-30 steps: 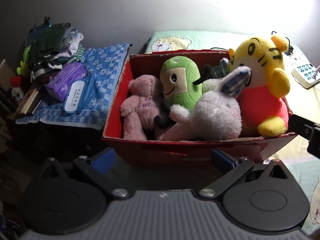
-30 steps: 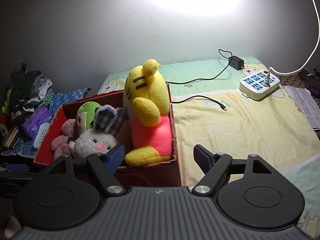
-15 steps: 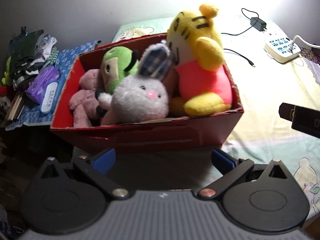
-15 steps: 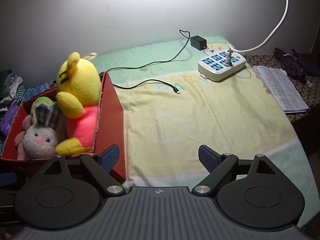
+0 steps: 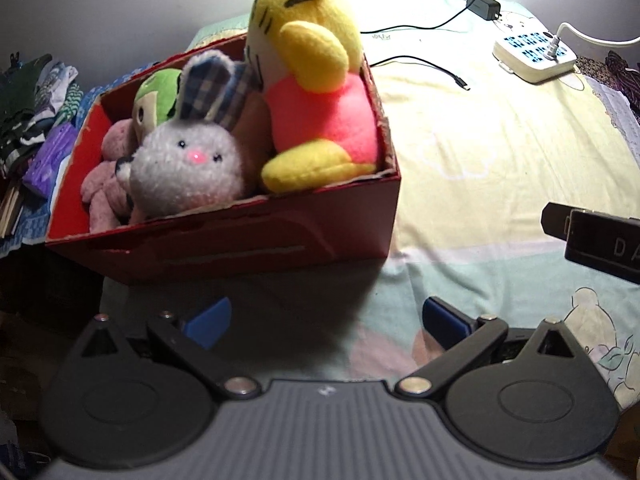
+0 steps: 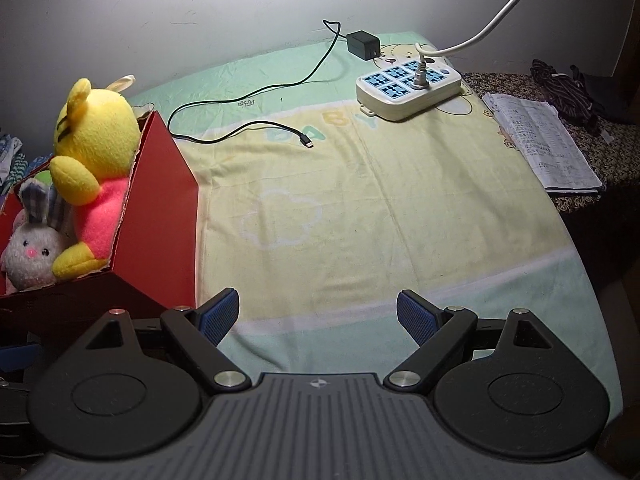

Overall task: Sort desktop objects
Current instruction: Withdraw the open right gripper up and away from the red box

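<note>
4 toys packed in the red box (image 5: 248, 240), and both the left gripper (image 5: 326, 316) and right gripper (image 6: 318, 312) hang spread and empty; only the cable (image 6: 256, 124) and power strip (image 6: 408, 88) lie loose. Looks nearly done.

Green toy (image 5: 158, 92) mostly hidden behind the grey bunny (image 5: 188, 168) — only the top of the head showing. Pink teddy (image 5: 106, 184) half covered too. Print on the paper sheets (image 6: 540, 140) too small to read. White cord (image 6: 500, 20) cut off at the top edge — other end out of sight.
</note>
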Available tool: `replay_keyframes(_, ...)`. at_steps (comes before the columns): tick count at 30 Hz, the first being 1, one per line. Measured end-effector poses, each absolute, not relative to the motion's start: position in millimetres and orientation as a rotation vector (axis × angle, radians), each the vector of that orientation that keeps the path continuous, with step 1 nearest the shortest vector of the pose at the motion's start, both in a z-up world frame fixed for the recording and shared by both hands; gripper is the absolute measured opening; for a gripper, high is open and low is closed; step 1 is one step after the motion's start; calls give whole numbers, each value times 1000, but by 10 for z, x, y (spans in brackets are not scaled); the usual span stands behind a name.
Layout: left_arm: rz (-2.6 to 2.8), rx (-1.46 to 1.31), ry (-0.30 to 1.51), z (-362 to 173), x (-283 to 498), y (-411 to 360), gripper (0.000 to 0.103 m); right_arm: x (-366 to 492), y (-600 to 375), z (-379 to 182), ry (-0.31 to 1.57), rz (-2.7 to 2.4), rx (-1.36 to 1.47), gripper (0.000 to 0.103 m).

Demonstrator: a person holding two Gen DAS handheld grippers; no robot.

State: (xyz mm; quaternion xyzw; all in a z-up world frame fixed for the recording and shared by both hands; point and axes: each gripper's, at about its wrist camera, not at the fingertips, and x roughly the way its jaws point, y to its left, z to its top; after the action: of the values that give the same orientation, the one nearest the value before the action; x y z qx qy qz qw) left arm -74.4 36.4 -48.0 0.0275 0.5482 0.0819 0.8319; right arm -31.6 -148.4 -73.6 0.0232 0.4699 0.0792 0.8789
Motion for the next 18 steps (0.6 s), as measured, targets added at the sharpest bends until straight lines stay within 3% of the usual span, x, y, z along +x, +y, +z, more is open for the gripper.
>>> replay_keyframes(18, 278, -56, 1149, -445, -935, 1246, 102, -454, -618, -600, 950, 256, -108, 88)
